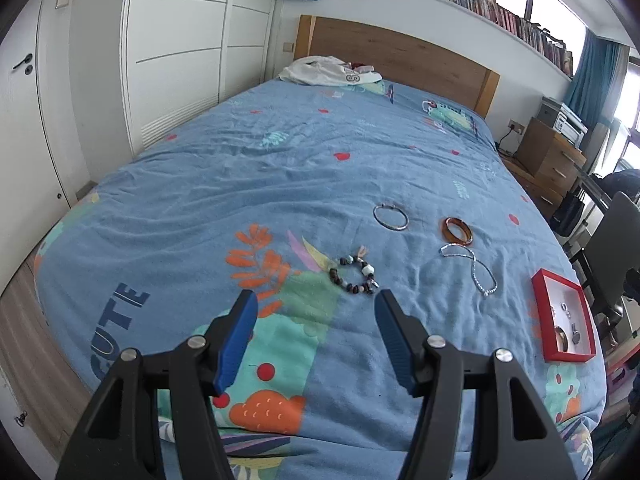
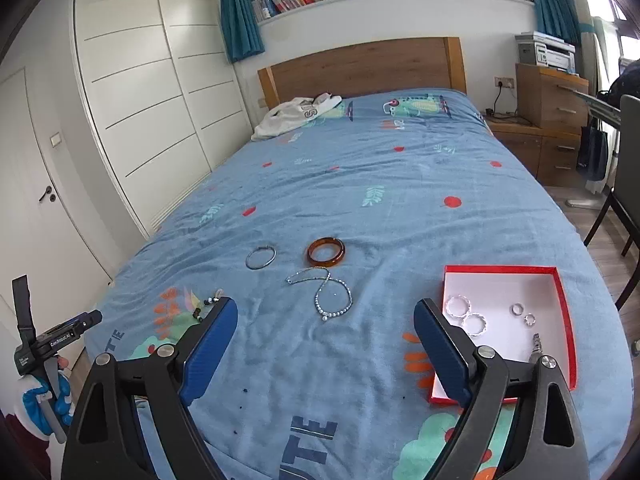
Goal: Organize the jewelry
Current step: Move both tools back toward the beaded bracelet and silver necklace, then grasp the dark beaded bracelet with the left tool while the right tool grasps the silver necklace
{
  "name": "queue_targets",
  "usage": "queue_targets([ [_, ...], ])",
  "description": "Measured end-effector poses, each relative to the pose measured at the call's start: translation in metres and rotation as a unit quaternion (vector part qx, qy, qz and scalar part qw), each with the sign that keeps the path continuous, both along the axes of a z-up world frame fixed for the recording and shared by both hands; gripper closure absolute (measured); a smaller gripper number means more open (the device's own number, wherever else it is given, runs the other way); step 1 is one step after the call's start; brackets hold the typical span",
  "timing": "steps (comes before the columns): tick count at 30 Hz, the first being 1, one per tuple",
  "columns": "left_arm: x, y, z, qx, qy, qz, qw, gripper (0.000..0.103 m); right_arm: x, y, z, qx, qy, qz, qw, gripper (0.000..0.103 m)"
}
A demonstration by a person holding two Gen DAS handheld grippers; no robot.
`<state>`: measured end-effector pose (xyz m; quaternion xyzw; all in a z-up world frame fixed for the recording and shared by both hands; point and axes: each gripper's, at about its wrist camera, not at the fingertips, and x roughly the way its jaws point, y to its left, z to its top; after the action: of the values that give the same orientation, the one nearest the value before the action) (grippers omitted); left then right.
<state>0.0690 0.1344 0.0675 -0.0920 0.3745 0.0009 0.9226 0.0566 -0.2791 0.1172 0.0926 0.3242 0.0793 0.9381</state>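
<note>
So far the red box point(image 2: 560, 284) holds rings; four bracelets and chains remain on the bedspread point(image 2: 400, 200); the left gripper point(image 1: 314, 308) and right gripper point(image 2: 324, 322) gape empty.

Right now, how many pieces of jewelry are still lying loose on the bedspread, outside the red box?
4. A beaded bracelet lies nearest the left gripper, a thin silver bangle farther back, an amber bangle beside it, and a sparkly necklace in front of that. None seems hidden.
</note>
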Motion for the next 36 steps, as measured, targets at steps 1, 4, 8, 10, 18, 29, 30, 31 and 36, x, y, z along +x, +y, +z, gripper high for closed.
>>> queue_targets([
  [1,0.004,-0.002,-0.005,-0.002,0.005,-0.002,1.0000,0.044,0.007,0.002,-0.006,-0.001,0.008,0.003,1.000,0.014],
  [4,0.021,-0.011,-0.024,-0.005,0.026,-0.012,0.9996,0.044,0.028,0.008,-0.024,-0.002,0.028,0.011,1.000,0.014],
  [8,0.045,-0.024,-0.045,-0.010,0.048,-0.029,0.9984,0.044,0.056,0.015,-0.049,0.002,0.055,0.019,0.998,0.014],
  [10,0.059,-0.031,-0.057,-0.015,0.060,-0.038,0.9974,0.044,0.070,0.018,-0.061,0.003,0.067,0.024,0.997,0.014],
  [18,0.114,-0.052,-0.104,-0.024,0.107,-0.055,0.9925,0.044,0.128,0.033,-0.107,-0.002,0.109,0.048,0.993,0.014],
  [29,0.160,-0.057,-0.149,-0.022,0.143,-0.057,0.9878,0.044,0.196,0.045,-0.156,-0.015,0.144,0.069,0.987,0.014],
  [30,0.163,-0.056,-0.151,-0.022,0.144,-0.054,0.9878,0.044,0.201,0.045,-0.159,-0.016,0.147,0.071,0.986,0.014],
  [31,0.165,-0.055,-0.152,-0.022,0.145,-0.053,0.9877,0.044,0.205,0.046,-0.163,-0.015,0.150,0.072,0.986,0.013],
  [36,0.180,-0.055,-0.157,-0.019,0.146,-0.051,0.9877,0.044,0.225,0.050,-0.178,-0.017,0.165,0.079,0.983,0.013],
])
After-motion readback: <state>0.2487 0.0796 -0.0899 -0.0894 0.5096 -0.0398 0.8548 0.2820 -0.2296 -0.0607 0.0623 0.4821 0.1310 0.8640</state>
